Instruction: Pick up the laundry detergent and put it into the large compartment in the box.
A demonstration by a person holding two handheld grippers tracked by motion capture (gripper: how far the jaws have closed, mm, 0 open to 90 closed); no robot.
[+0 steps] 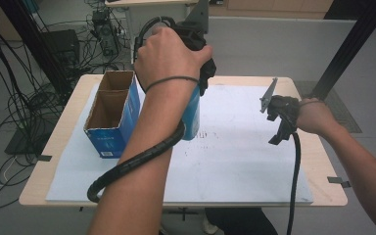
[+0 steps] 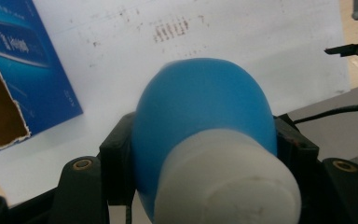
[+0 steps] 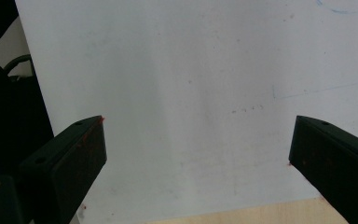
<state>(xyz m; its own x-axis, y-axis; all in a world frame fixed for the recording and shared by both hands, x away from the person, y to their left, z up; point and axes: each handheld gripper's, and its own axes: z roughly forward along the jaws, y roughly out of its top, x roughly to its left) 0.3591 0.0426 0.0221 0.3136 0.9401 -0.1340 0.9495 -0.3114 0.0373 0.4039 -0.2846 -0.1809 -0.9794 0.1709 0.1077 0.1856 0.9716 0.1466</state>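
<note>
A blue bottle [image 2: 200, 107] with a white cap [image 2: 228, 182] sits between the black jaws of my left gripper [image 2: 205, 154], which is shut on it just below the cap. In the high view the left gripper [image 1: 198, 85] holds the bottle [image 1: 192, 117] upright over the white sheet [image 1: 235, 166], just right of an open blue cardboard box [image 1: 111, 110]. Much of the bottle is hidden by the hand and forearm. My right gripper [image 3: 198, 140] is open with nothing between its jaws. It hovers over the sheet's right part [image 1: 278, 125].
The box [image 2: 23, 70] has two open brown compartments and a torn flap. The sheet covers most of a light wooden table [image 1: 54, 147]. The left gripper's cable [image 1: 127, 164] loops over the sheet's front left. Cables and equipment lie on the floor beyond the table's far left.
</note>
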